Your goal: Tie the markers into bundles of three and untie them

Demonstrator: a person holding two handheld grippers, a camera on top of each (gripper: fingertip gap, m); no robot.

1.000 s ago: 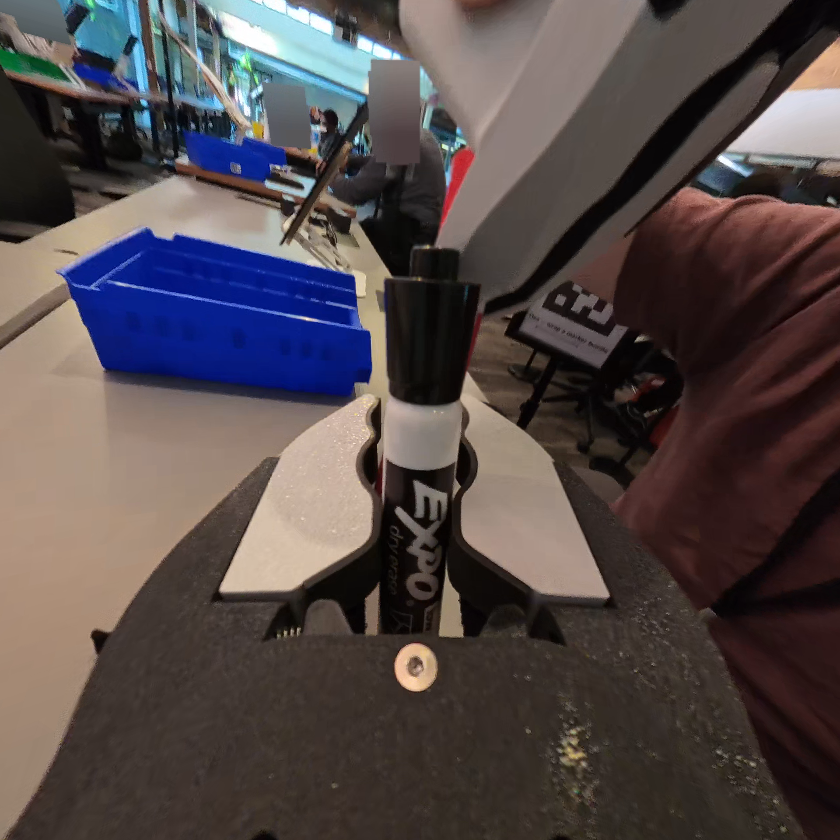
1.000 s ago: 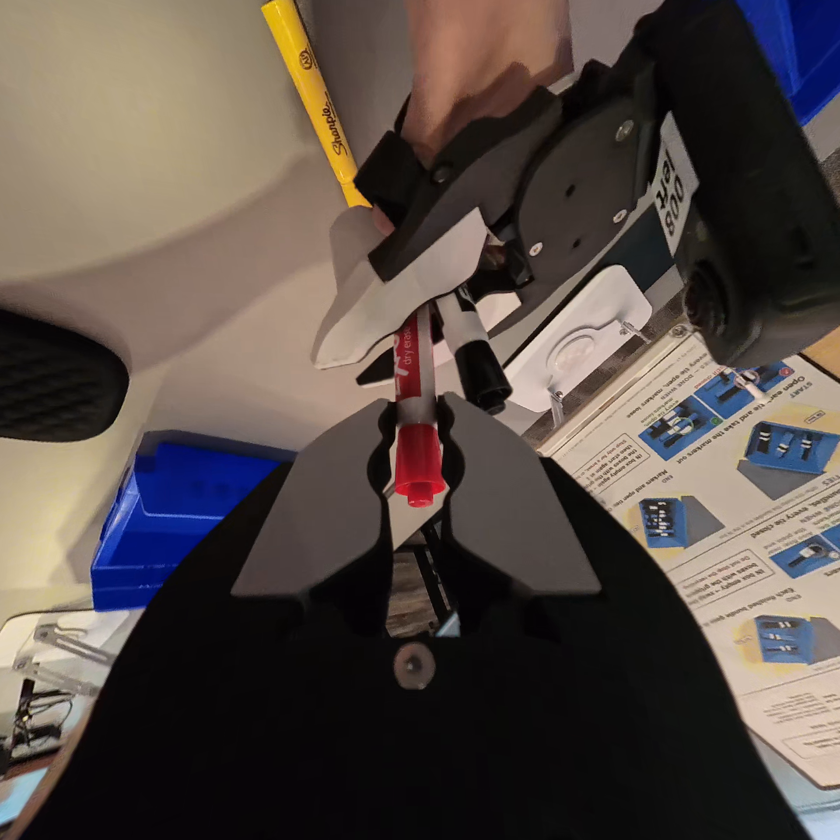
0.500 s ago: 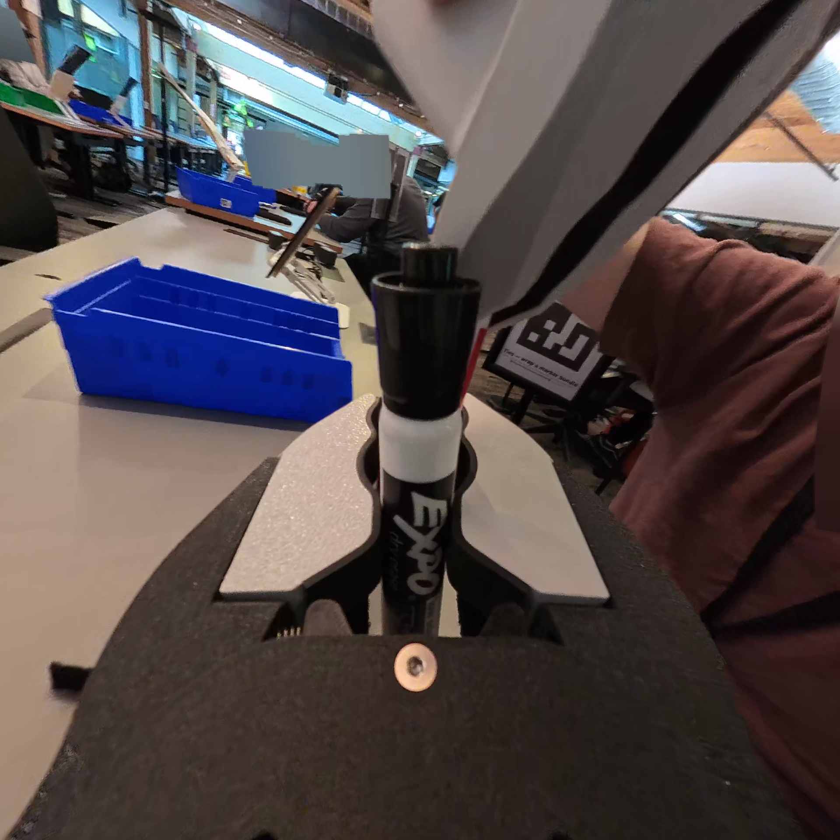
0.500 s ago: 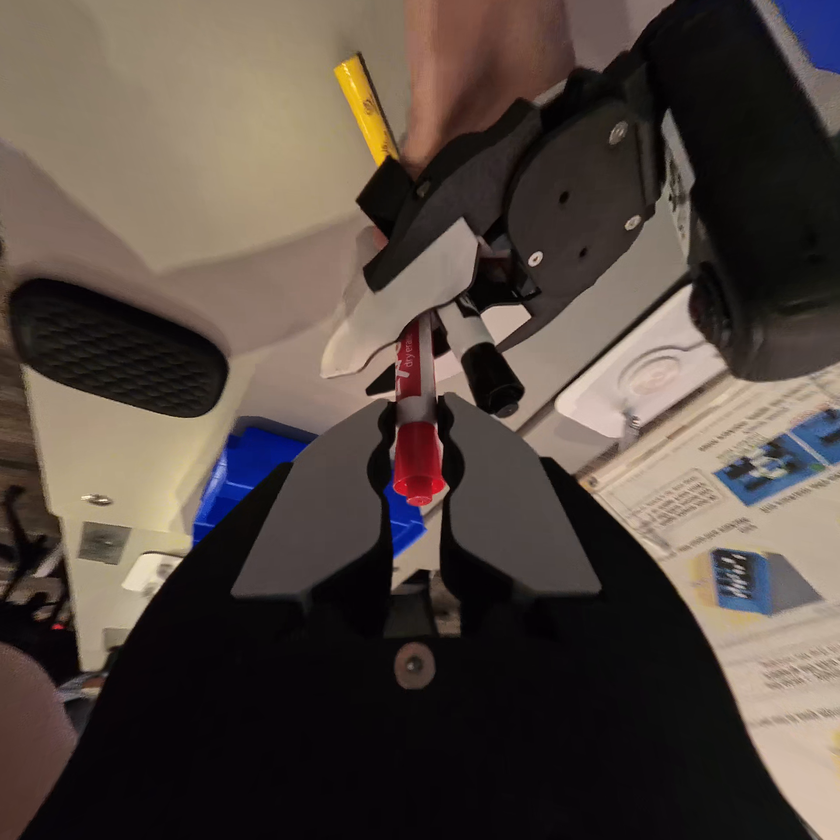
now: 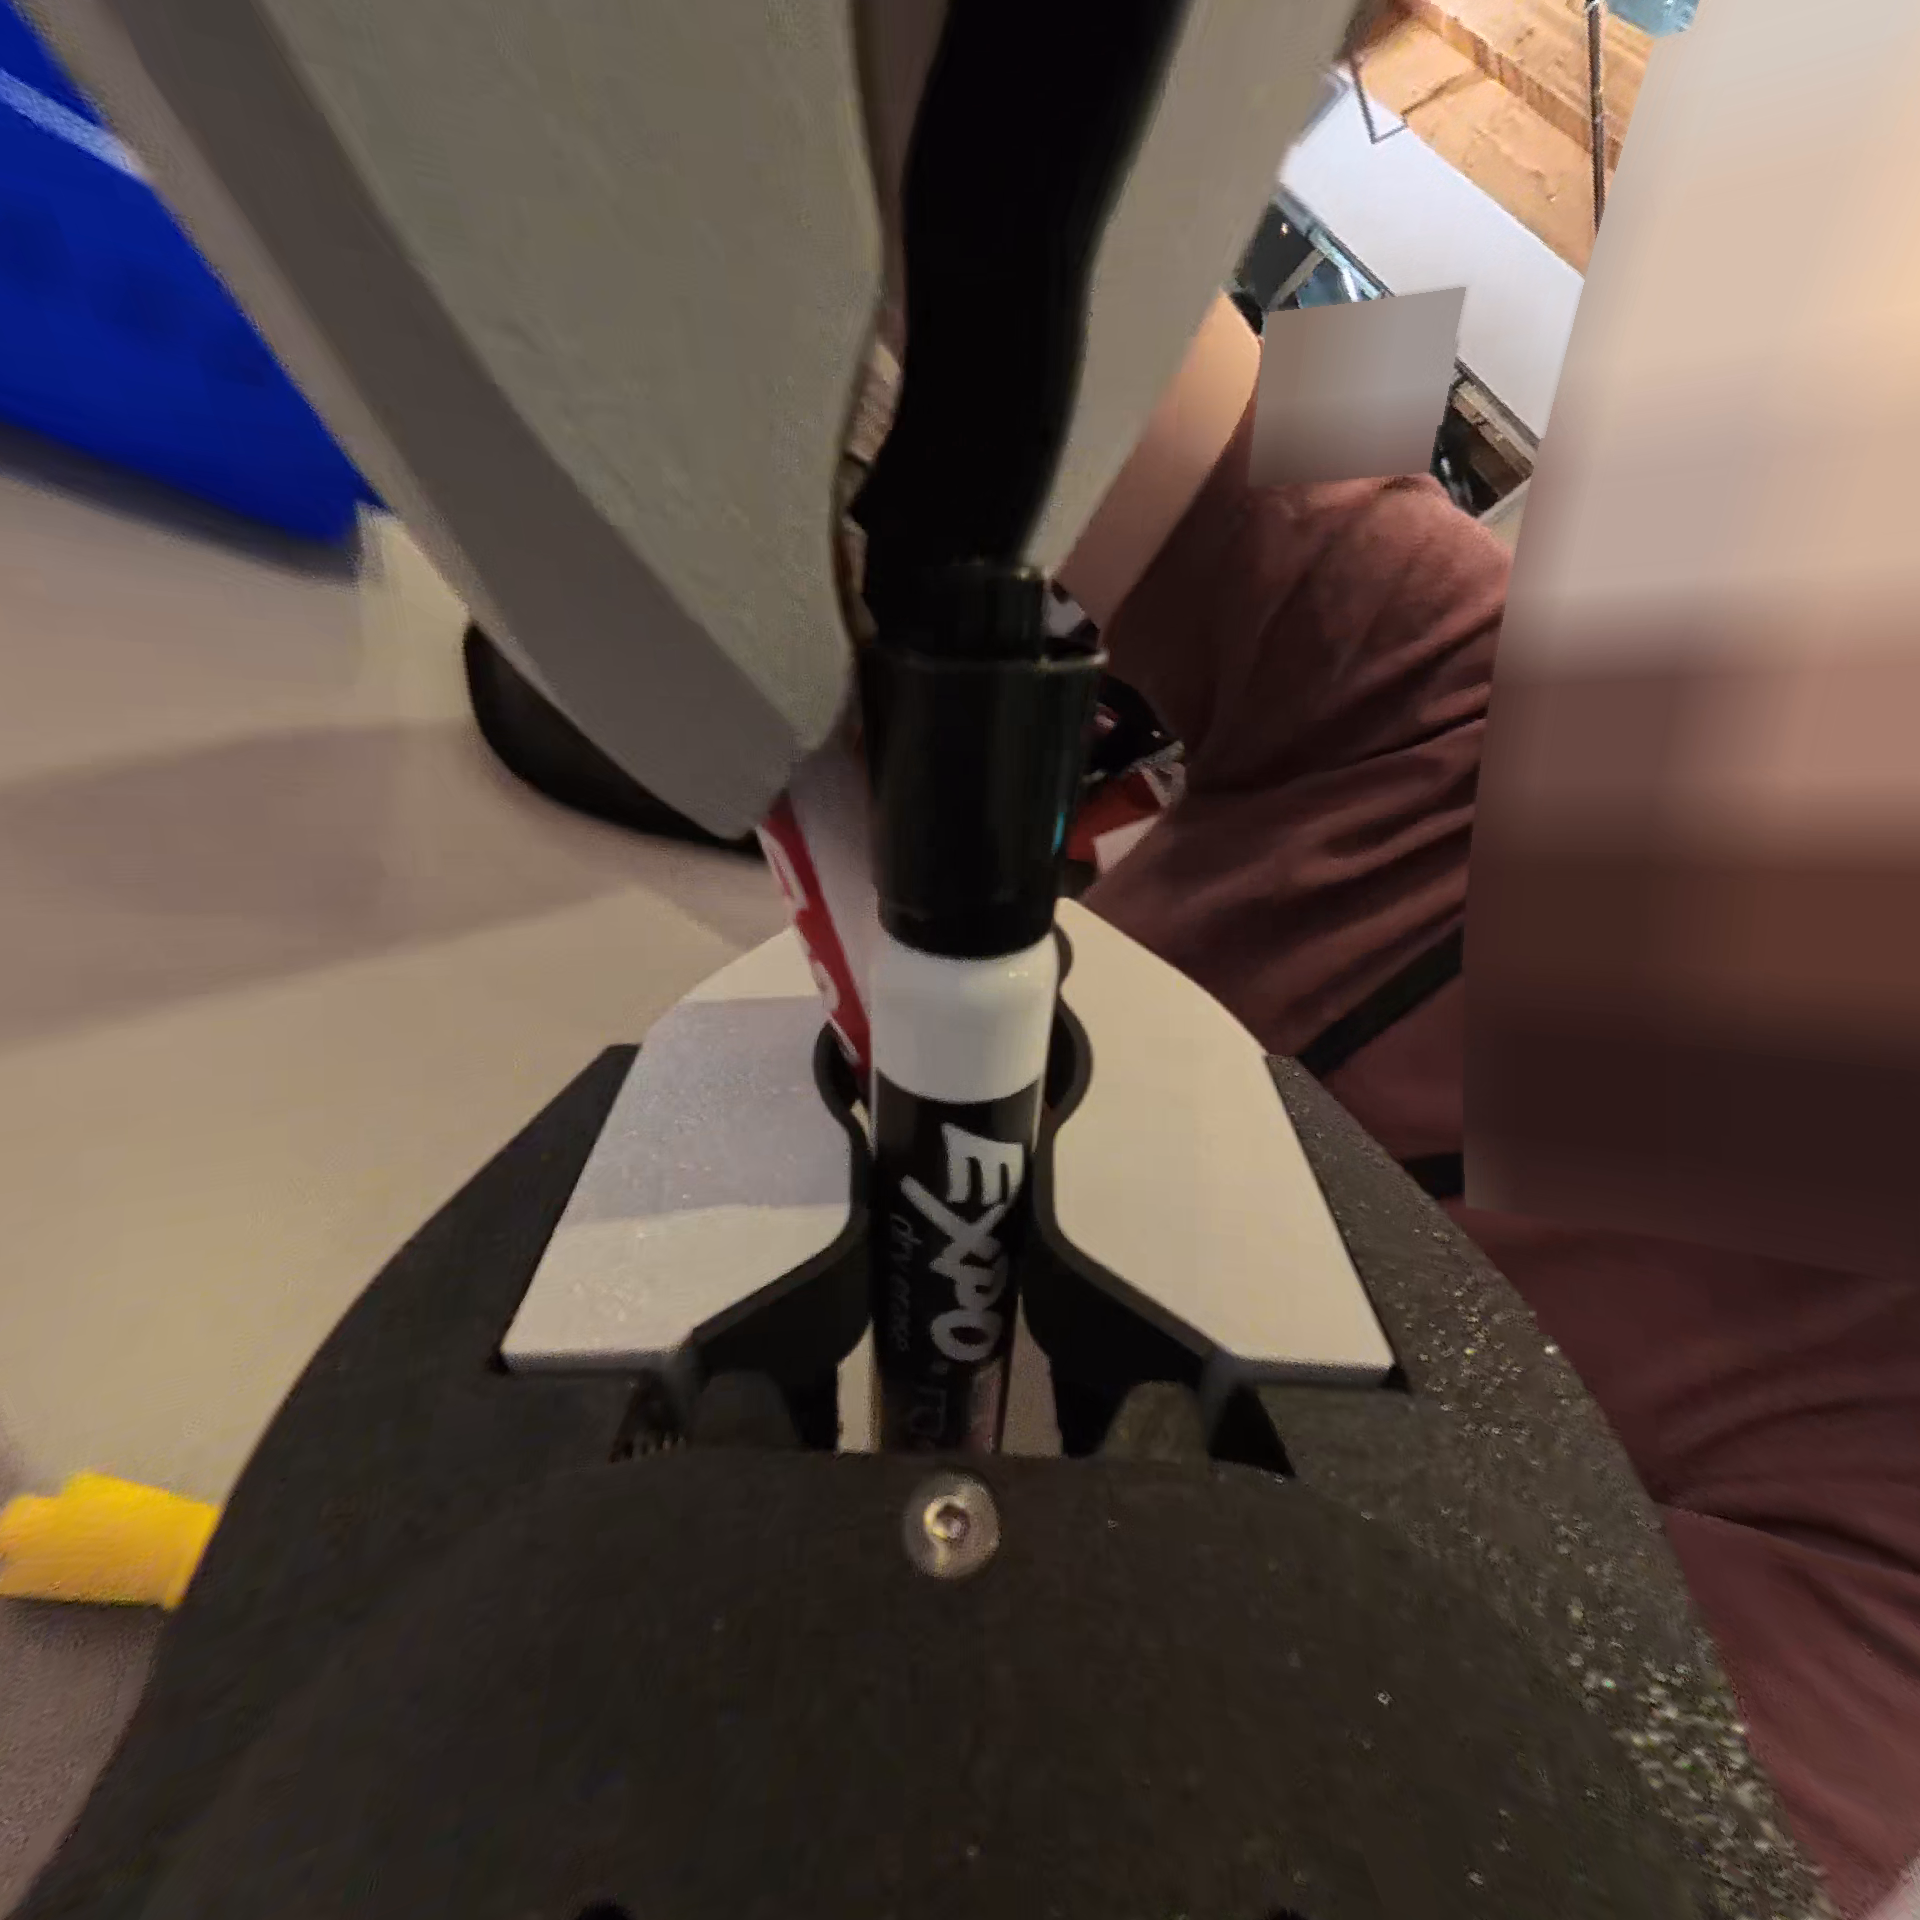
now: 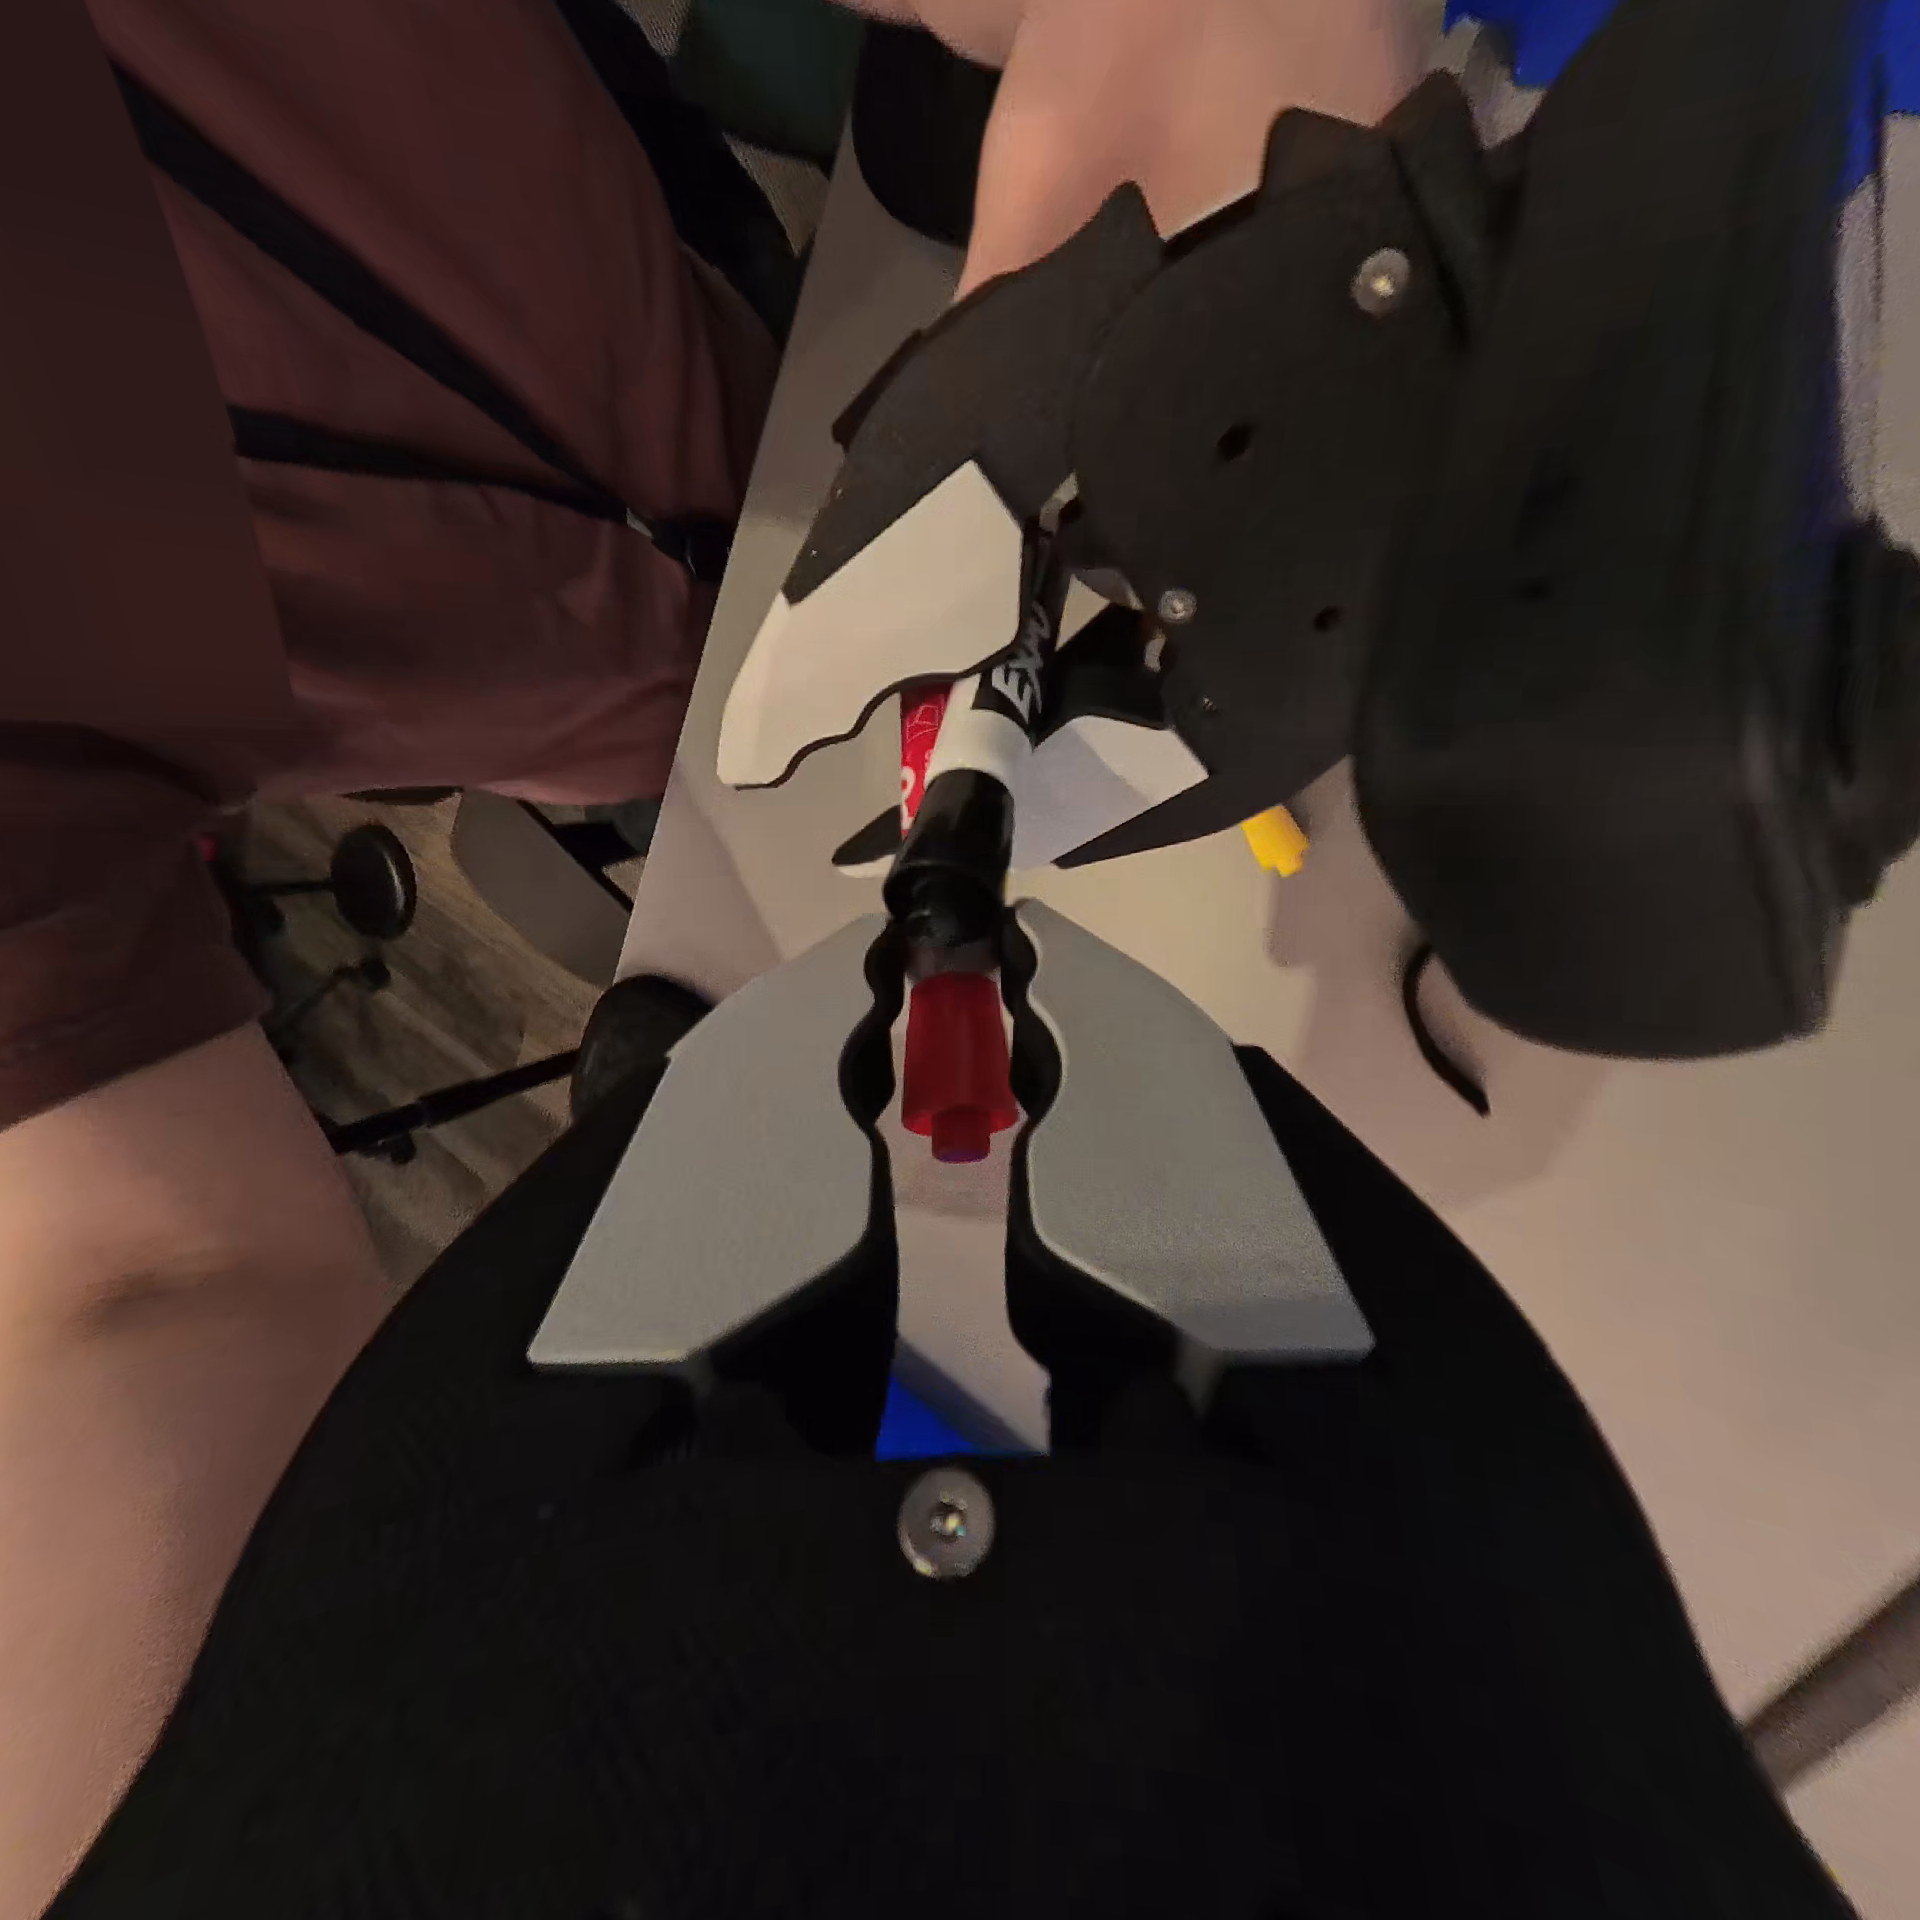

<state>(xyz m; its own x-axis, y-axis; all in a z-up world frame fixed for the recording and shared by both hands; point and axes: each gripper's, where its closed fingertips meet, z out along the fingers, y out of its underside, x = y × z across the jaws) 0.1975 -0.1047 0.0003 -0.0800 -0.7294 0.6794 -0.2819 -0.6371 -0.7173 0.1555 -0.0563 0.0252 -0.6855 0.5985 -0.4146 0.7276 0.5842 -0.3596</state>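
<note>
My left gripper (image 5: 956,1049) is shut on a black marker (image 5: 961,810), with a red marker (image 5: 821,935) pressed beside it in the same grip. My right gripper (image 6: 951,935) faces it head-on and is shut on the red marker's cap (image 6: 956,1049). The black marker's cap (image 6: 951,831) lies between its fingertips. The right gripper's pale fingers (image 5: 623,416) fill the top of the left wrist view. The left gripper (image 6: 894,821) shows at upper right in the right wrist view. A yellow marker (image 5: 99,1538) lies on the table, also seen behind the left gripper (image 6: 1273,836).
The grey table (image 6: 1558,1299) lies under both grippers. A thin black band (image 6: 1439,1039) lies on it. A blue bin (image 5: 125,343) stands at the far left. A person in a maroon shirt (image 6: 364,416) is close by. An office chair base (image 6: 364,894) is on the floor. One gripper's finger ends stand about 7 cm off the other's.
Both grippers have swung round together, still holding the markers. The right gripper now faces the left one straight on, and the black marker's cap has come between its fingertips.
</note>
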